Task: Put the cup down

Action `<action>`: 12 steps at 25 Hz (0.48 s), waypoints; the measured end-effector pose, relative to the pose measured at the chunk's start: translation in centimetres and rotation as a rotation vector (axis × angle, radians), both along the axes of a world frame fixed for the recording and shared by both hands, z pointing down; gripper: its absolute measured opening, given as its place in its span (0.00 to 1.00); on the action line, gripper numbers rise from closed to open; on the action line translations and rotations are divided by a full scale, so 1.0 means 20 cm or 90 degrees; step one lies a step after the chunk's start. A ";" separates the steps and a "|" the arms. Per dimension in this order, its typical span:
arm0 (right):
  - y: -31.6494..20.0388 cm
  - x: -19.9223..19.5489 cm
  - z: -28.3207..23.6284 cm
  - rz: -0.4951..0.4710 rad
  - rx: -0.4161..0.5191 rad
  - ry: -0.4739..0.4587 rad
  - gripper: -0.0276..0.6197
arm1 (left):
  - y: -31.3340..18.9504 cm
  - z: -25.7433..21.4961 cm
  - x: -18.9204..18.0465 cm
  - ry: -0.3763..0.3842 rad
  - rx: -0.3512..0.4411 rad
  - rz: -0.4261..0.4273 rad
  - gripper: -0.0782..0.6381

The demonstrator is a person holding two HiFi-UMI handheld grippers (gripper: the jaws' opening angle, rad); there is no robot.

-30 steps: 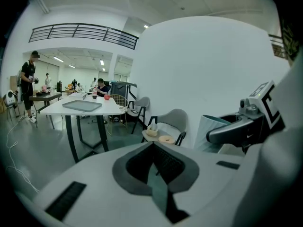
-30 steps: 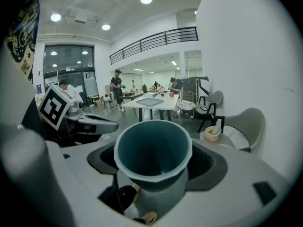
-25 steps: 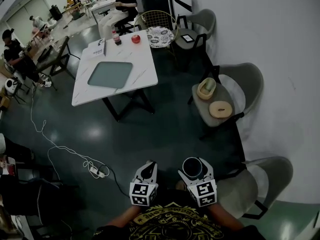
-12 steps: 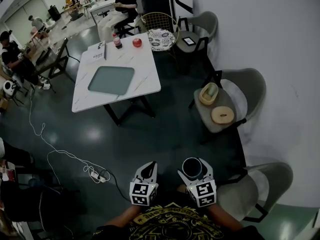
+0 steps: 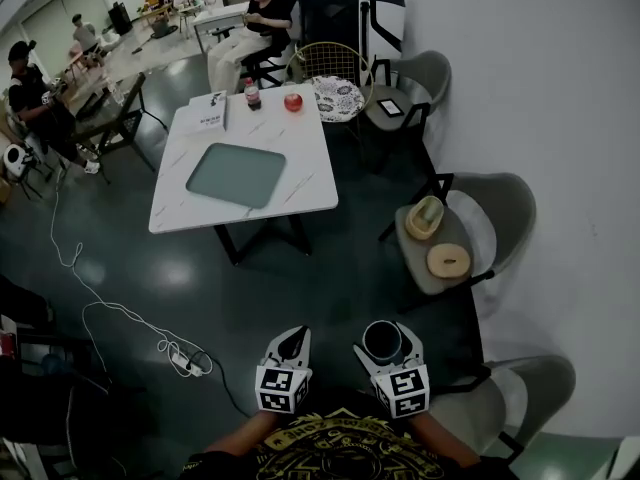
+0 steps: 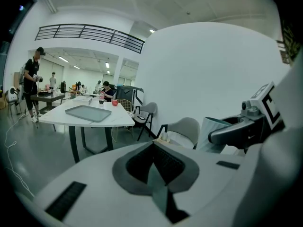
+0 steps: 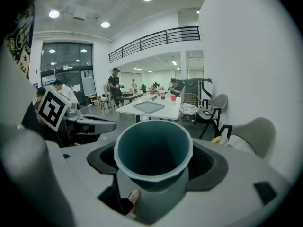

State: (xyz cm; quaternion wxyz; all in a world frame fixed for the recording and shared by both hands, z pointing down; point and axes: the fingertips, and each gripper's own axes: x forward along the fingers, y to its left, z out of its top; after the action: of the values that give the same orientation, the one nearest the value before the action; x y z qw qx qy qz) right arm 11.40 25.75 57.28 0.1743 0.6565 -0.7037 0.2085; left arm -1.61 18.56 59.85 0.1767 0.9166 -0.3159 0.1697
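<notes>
Teal plastic cup (image 7: 154, 148) stands upright, clamped between the jaws of your right tool (image 7: 154, 171), close to your body and well apart from the white rectangular counter (image 5: 305, 163), so the putting-down is all ahead of you; your left tool (image 6: 154, 167) is closed on nothing.

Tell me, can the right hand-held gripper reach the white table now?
Probably not. The right hand-held gripper holds the cup close to the person, and the white table stands well off across open floor. Nothing blocks the way.

cup (image 7: 152, 150) base: hidden | booklet (image 5: 209, 120) print: too small to read
</notes>
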 end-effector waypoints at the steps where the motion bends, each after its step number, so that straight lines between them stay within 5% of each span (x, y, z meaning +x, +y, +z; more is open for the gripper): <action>1: -0.03 -0.01 -0.01 0.002 -0.001 -0.001 0.64 | -0.03 -0.01 -0.01 0.003 -0.001 -0.001 0.12; 12: -0.31 -0.17 -0.06 0.033 0.006 0.008 0.64 | -0.33 -0.04 -0.17 0.020 0.002 0.022 0.12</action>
State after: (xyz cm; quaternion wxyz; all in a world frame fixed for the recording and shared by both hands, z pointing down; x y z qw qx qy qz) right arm 8.01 19.64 55.99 0.1699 0.6769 -0.6861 0.2053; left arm -4.96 12.01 59.14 0.1773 0.9247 -0.2978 0.1578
